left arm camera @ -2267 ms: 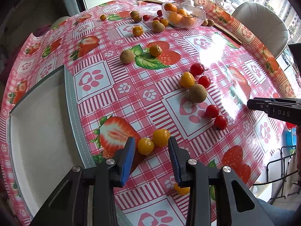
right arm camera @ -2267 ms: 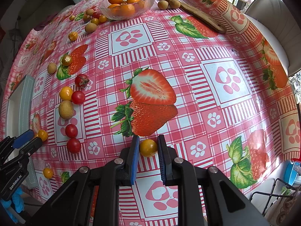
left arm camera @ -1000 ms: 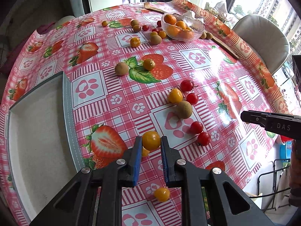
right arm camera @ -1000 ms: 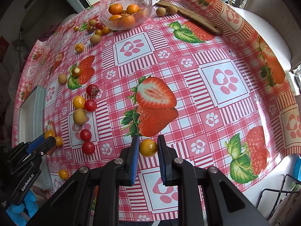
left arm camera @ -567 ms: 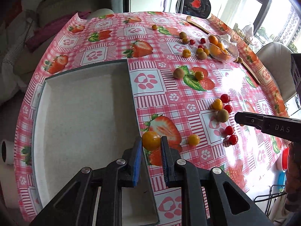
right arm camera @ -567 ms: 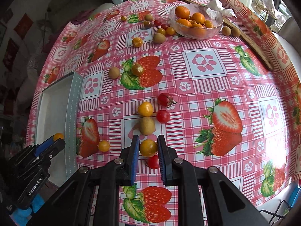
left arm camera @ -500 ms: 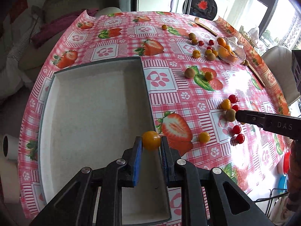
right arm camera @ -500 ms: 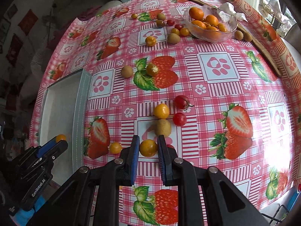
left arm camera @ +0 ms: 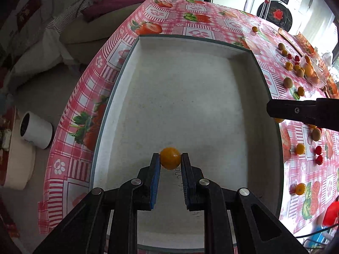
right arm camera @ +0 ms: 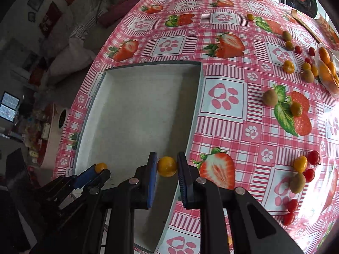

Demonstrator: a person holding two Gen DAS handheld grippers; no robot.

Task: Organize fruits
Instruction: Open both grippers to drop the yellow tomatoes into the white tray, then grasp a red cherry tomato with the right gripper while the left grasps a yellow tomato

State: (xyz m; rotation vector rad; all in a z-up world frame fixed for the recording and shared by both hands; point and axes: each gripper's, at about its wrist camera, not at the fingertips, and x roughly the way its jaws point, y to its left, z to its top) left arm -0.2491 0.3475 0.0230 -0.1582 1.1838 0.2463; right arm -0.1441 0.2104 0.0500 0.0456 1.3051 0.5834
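A: What is the left gripper [left arm camera: 170, 160] carrying?

B: A small round orange-yellow tomato [left arm camera: 170, 158], smooth and glossy. The blue-padded jaws are closed down to the fruit's width and pinch it at the fingertips. It hangs over the floor of the shallow white rectangular tray with a grey rim [left arm camera: 180, 97], toward the near end.

A: And the right gripper [right arm camera: 167, 166]?

B: Same story: a second round orange-yellow tomato [right arm camera: 167, 166] clamped between its narrowly set jaws. It sits above the tray's right-hand rim [right arm camera: 196, 105], right where the tray meets the pink checked tablecloth with strawberry and paw prints [right arm camera: 224, 97].

A: What's different from a second ago?

B: Back then both grippers were over open tablecloth, the left near the tray's edge and the right far out by a big printed strawberry. Both have swung across to the tray with the grip unchanged. The left one now looks almost straight down into it.

A: And the rest of the fruit?

B: Unmoved. Red cherry tomatoes [right arm camera: 309, 174], brown kiwi-like fruits [right arm camera: 270, 97] and more yellow ones [right arm camera: 300, 163] are scattered on the cloth to the right, and a clear glass bowl of oranges [right arm camera: 327, 72] stands at the far edge.
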